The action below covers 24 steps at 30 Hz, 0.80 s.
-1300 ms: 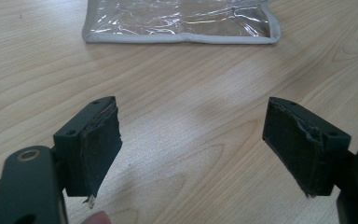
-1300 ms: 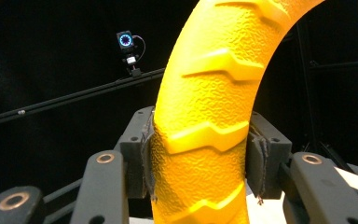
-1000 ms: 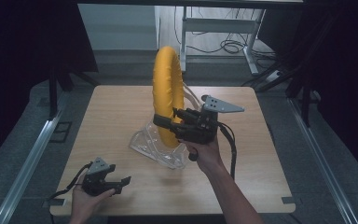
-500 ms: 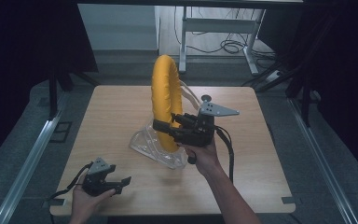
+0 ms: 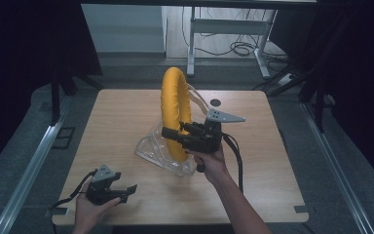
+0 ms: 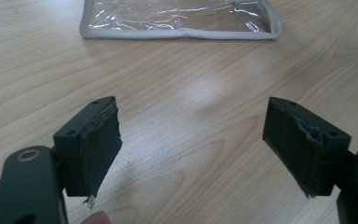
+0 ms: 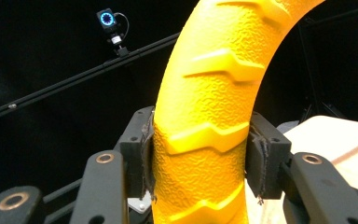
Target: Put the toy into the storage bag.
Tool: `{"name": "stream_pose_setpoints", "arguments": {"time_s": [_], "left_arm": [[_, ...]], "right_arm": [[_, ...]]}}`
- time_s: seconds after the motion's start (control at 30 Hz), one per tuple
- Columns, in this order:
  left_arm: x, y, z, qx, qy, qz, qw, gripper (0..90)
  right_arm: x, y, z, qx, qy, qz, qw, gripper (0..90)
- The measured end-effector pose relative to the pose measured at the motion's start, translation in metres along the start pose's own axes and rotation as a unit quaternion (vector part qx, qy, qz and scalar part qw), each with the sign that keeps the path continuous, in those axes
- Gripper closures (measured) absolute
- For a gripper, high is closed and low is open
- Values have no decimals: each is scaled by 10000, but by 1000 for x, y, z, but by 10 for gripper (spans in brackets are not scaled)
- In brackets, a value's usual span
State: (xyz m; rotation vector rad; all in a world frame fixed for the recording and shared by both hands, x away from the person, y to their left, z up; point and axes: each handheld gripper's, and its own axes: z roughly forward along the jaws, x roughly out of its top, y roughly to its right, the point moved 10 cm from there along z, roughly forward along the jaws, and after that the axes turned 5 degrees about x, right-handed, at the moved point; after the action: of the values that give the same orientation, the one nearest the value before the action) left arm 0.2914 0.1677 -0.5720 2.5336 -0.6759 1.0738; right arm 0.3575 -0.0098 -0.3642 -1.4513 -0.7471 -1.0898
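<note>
A large yellow ring (image 5: pixel 175 112) with a ridged, tyre-like surface stands upright over the middle of the wooden table (image 5: pixel 121 112). My right gripper (image 5: pixel 171 134) is shut on its lower part; in the right gripper view the ring (image 7: pixel 205 116) is pinched between both pads. The ring's bottom rests in or on a clear plastic pouch (image 5: pixel 160 152) with a grey trim. My left gripper (image 5: pixel 126 190) sits low at the table's front left, open, with bare wood between its pads (image 6: pixel 98 144). The pouch (image 6: pixel 177 18) lies flat ahead of it.
A small dark round spot (image 5: pixel 215 103) marks the table behind the ring. A metal rail (image 5: pixel 29 165) runs along the floor on the left. A desk frame and cables (image 5: pixel 233 39) stand beyond the far edge. Dark curtains flank both sides.
My right gripper has shifted slightly nearer and lower with the ring, which stays upright. The left gripper has stayed where it was.
</note>
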Motion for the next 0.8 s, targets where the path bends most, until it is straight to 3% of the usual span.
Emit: {"name": "stream_pose_setpoints", "arguments": {"time_s": [0.67, 0.7, 0.8], "left_arm": [[0, 0, 0, -20, -5, -2, 10000, 188], [0, 0, 0, -15, -5, -2, 10000, 188], [-1, 0, 0, -19, -14, 6, 10000, 188]], "right_arm": [[-28, 24, 7, -71, -317, 347, 9989, 493], [-32, 29, 8, -203, -410, 300, 9985, 482], [-36, 34, 8, -284, -459, 326, 9980, 479]]}}
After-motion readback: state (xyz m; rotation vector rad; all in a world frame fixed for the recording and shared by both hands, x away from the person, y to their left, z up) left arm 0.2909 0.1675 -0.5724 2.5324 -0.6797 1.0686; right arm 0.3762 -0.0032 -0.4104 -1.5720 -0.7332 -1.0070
